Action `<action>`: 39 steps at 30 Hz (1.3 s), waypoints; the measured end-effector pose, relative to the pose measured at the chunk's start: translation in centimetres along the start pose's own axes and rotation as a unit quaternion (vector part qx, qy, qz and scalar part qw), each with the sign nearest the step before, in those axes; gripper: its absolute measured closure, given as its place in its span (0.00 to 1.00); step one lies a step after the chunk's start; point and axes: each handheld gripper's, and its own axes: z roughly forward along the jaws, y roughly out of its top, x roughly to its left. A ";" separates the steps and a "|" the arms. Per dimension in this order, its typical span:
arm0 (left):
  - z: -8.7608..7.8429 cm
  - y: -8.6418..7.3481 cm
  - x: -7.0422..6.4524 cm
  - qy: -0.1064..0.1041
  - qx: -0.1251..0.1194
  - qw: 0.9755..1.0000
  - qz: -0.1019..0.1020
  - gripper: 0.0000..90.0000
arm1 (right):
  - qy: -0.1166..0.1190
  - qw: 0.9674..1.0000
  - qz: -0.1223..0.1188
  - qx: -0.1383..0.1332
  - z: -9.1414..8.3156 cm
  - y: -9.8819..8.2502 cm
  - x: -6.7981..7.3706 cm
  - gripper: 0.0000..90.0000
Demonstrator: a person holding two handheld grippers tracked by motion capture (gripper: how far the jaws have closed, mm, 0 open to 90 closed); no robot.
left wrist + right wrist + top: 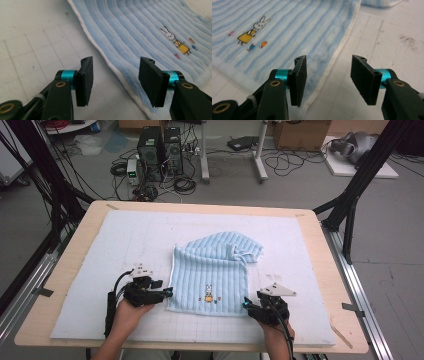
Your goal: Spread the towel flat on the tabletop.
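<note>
So far the work on the blue ribbed towel point(212, 270) looks only partly done. It lies near the middle of the bench point(320, 240), on the pale gridded mat point(100, 270) that covers most of the top. Its near half is spread flat, with the small rabbit picture point(208, 293) close to the near hem, while the far right part is bunched and turned over on itself in a loose, uneven fold point(240, 251). Judged from that, a tidy fold is not yet made: the cloth would need to be smoothed or taken up by its near corners first.

The left gripper point(167, 292) sits just beside the towel's near left corner, and the right gripper point(246, 304) just beside the near right corner. In the left gripper view, the fingers point(85, 80) stand spread, with the towel's white-edged hem point(112, 67) running between them and nothing pinched. In the right gripper view, the fingers point(299, 80) are likewise spread, straddling the towel's side edge point(337, 55), and the pads do not press on the cloth.

My reading is that both hands are placed to take the two near corners, so the grasp itself, the lift and the fold all remain to do.
</note>
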 end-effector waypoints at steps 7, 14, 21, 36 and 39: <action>-0.1 -1.1 -1.2 -0.014 0.006 1.000 0.006 0.59 | -0.011 1.000 -0.012 0.010 0.4 -0.8 0.9 0.52; -0.1 -1.8 -2.4 0.020 -0.008 0.998 0.056 0.69 | -0.017 1.000 -0.020 0.006 0.4 -1.0 1.1 0.51; -0.3 -2.4 -2.7 0.000 -0.009 0.998 0.066 0.97 | -0.023 1.000 -0.021 0.004 0.3 -1.2 1.3 0.48; -1.7 -3.4 -2.7 -0.028 -0.001 0.998 0.055 0.97 | 0.020 0.999 -0.043 0.009 -0.6 -1.6 2.3 0.94; -2.3 -3.9 -2.7 -0.036 -0.001 0.998 0.058 0.97 | 0.026 0.998 -0.049 0.010 -1.2 -2.1 2.5 0.94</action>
